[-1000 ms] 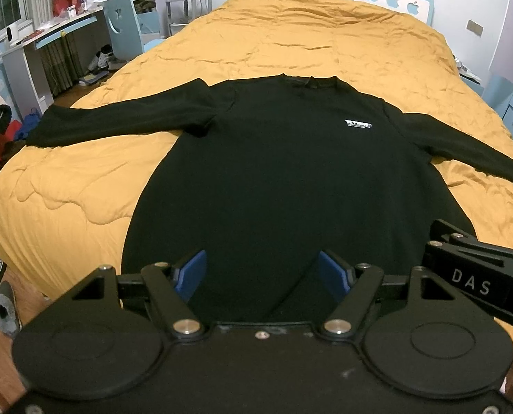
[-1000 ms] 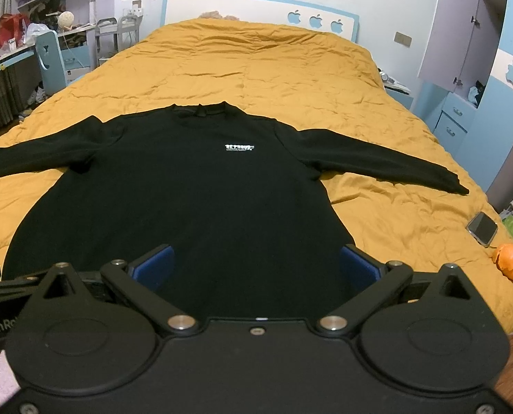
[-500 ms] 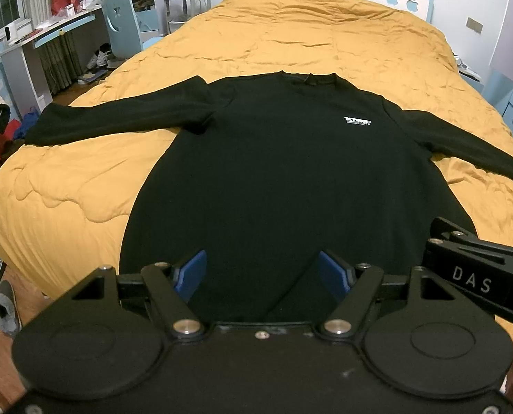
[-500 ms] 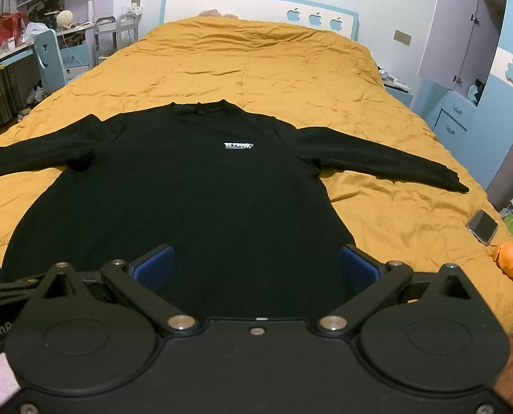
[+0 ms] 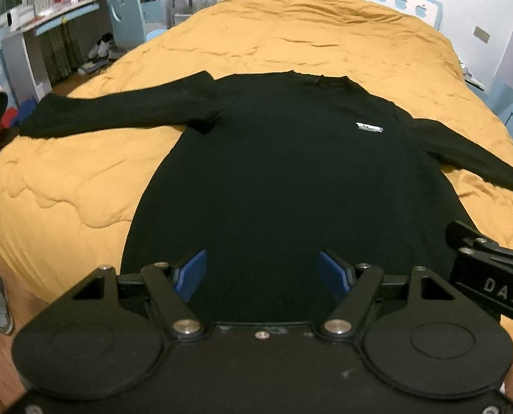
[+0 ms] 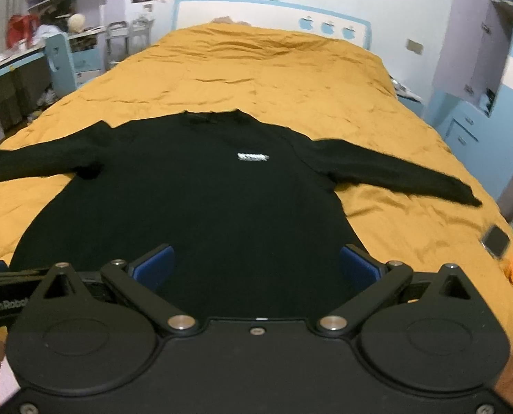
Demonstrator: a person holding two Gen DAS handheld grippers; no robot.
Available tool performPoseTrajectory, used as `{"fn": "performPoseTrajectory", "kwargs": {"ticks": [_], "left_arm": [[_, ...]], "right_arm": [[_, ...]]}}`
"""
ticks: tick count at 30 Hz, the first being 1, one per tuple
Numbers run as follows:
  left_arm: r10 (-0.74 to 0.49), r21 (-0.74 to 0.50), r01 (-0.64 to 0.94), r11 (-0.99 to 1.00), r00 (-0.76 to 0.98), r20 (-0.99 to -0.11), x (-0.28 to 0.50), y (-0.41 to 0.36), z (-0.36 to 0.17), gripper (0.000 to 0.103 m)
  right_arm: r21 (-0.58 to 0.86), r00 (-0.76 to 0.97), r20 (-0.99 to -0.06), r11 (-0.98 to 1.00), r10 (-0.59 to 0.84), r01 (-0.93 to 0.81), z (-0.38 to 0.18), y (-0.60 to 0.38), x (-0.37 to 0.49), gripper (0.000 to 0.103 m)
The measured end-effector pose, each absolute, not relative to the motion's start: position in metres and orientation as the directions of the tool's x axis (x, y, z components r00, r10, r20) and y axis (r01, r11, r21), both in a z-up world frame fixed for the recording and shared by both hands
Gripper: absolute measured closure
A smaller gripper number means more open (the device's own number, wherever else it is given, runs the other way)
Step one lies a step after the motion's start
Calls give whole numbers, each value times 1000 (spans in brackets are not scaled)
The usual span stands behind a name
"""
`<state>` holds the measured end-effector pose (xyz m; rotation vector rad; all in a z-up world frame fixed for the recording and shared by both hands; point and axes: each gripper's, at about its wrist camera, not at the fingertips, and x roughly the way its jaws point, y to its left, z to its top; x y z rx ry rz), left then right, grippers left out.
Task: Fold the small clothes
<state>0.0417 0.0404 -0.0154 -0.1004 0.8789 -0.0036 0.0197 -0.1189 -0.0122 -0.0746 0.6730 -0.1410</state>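
Hovering at the hem of the flat black sweater (image 5: 290,179), I am keeping the left gripper (image 5: 262,272) and right gripper (image 6: 254,265) wide apart and empty, probably for grasping it.

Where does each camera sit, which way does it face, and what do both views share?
Left wrist: on the left tool, near the bed's foot, facing the headboard over the black sweater; its open blue fingers show, the right tool at the right edge.
Right wrist: on the right tool, same heading; its open fingers show.
Shared: sweater, white logo, orange quilt.
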Motion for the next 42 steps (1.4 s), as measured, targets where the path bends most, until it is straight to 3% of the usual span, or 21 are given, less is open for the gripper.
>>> {"fn": "performPoseTrajectory", "kwargs": {"ticks": [5, 11, 15, 21, 23, 27, 33, 42], "left_arm": [[-128, -211, -48, 976, 658, -742, 61, 84, -20, 27], [-101, -291, -132, 948, 739, -666, 87, 169, -23, 27], [-155, -424, -175, 889, 756, -636, 110, 244, -35, 27], [-62, -513, -294, 807, 821, -568, 137, 355, -57, 27], [-40, -569, -317, 759, 849, -527, 146, 391, -69, 27], [59, -636, -434, 638, 851, -522, 176, 463, -100, 28], [147, -738, -505, 449, 856, -496, 209, 535, -148, 30], [191, -839, -436, 326, 899, -393, 244, 590, -162, 30]], "right_arm": [[-151, 817, -569, 988, -96, 11, -9, -93, 46, 0], [-83, 857, -508, 986, 84, -145, -11, -51, 93, 0], [-202, 883, -442, 942, 157, -268, -25, 5, 126, 0], [-427, 895, -386, 817, 223, -388, -71, 89, 180, 0], [-472, 893, -394, 786, 216, -399, -85, 108, 196, 1], [-469, 855, -468, 757, 224, -455, -108, 132, 227, 1], [-504, 836, -496, 707, 234, -497, -130, 157, 243, 1], [-497, 829, -522, 717, 202, -488, -148, 173, 267, 1]]}}
